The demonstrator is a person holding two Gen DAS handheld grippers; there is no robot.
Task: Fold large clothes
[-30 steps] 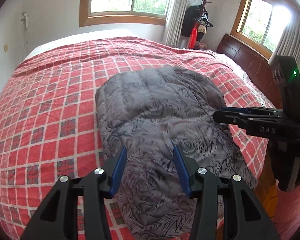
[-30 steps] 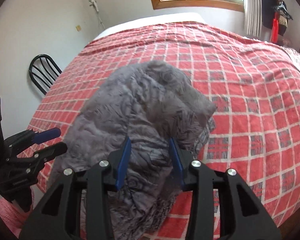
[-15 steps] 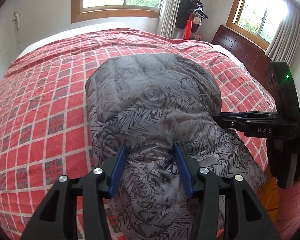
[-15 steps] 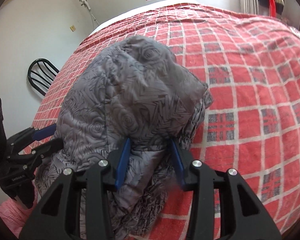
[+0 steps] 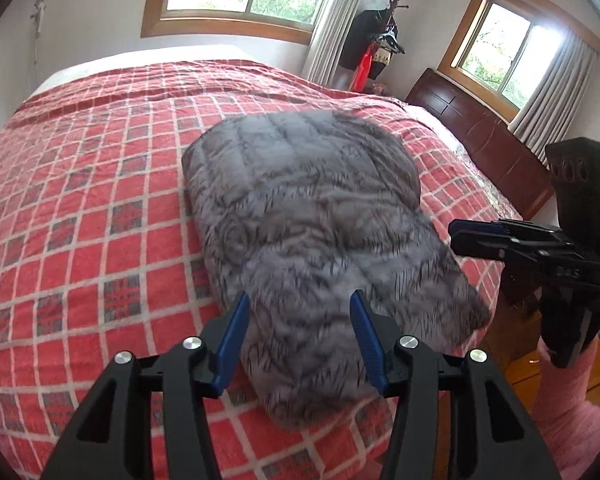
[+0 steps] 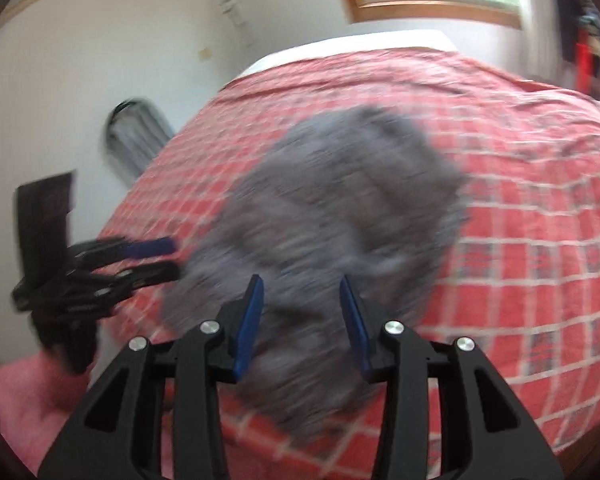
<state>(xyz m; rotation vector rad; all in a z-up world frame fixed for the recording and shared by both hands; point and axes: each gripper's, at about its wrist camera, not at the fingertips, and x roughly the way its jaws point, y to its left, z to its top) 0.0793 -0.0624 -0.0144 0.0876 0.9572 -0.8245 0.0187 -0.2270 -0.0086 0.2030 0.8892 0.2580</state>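
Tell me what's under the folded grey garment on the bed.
The grey garment lies on a red checked bedspread, which shows all around it. Anything lying between the two, or tucked inside the folds, is covered and cannot be seen.

Grey quilted garment [image 5: 312, 240] on checked bedspread [image 5: 80, 220]

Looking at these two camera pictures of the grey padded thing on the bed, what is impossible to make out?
- Grey garment: its pattern is smeared by motion blur in the right wrist view.
- Its underside and folds: hidden against the red checked blanket.
- Its near end: covered by the left gripper in the left wrist view.
- The person: only a pink sleeve shows, cut by the edge.
- Chair: blurred.
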